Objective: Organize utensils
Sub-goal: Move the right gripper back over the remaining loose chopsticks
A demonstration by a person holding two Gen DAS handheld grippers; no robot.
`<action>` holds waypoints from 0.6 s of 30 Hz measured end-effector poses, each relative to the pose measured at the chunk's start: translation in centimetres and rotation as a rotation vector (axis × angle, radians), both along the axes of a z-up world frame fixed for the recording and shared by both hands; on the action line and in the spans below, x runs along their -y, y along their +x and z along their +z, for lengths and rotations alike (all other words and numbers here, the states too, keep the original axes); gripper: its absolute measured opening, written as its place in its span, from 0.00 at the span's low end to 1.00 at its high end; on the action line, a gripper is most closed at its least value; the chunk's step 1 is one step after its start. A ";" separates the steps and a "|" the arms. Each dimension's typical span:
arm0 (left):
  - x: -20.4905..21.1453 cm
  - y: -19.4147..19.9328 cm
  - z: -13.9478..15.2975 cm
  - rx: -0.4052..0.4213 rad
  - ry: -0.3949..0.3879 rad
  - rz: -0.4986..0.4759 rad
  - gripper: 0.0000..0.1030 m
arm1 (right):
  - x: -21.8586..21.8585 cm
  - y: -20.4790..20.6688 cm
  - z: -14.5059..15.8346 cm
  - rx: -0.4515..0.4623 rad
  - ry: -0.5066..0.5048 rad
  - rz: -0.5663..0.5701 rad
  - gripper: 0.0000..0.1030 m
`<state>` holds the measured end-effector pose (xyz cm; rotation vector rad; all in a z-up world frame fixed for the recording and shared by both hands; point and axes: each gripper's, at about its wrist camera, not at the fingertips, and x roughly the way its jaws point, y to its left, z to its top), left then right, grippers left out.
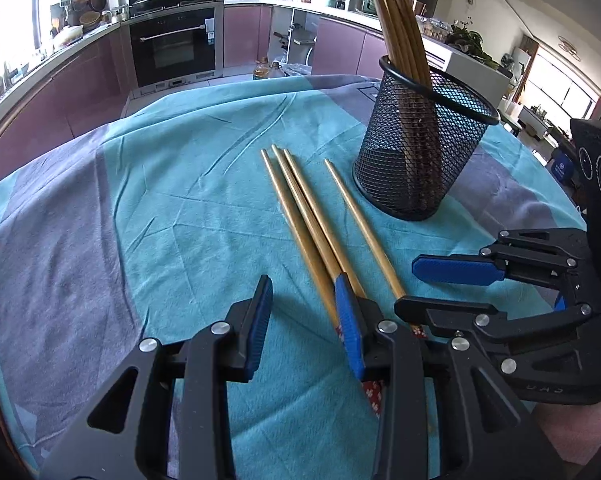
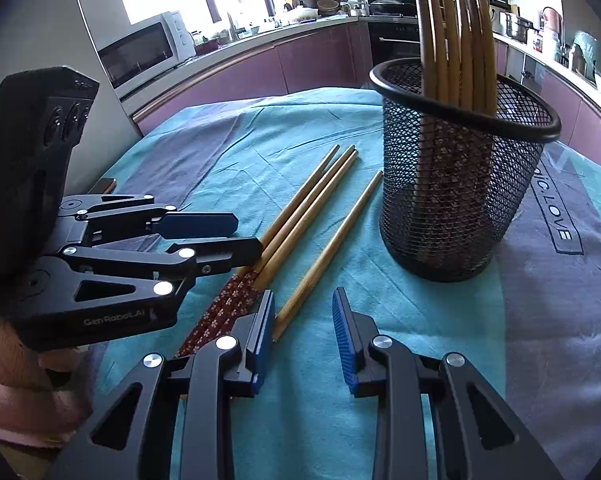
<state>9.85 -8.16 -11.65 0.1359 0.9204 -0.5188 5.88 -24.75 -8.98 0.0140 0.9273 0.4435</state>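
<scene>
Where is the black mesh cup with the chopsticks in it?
In both wrist views, the black mesh cup stands upright on the teal tablecloth, just right of the four loose chopsticks.

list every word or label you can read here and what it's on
"GenRobot.AI": side of the left gripper, seen from the right wrist.
"LOVE", after a partly hidden word ending "IC.": printed on the tablecloth.
Raised letters on the right gripper body: upside down, not readable.
Oven sticker: too small to read.

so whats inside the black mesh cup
The black mesh cup holds a bundle of wooden chopsticks standing upright, with patterned red ends showing through the mesh. Their exact count and the cup's bottom are hidden by the mesh.
</scene>
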 end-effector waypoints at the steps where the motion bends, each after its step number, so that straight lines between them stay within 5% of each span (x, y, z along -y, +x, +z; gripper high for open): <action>1: 0.2 0.1 0.0 0.004 0.005 -0.002 0.31 | -0.2 0.1 0.0 0.001 -0.003 0.000 0.27; 18: 0.9 1.7 -0.4 -0.010 0.062 0.021 0.27 | -1.0 1.9 -0.1 0.005 -0.031 -0.041 0.21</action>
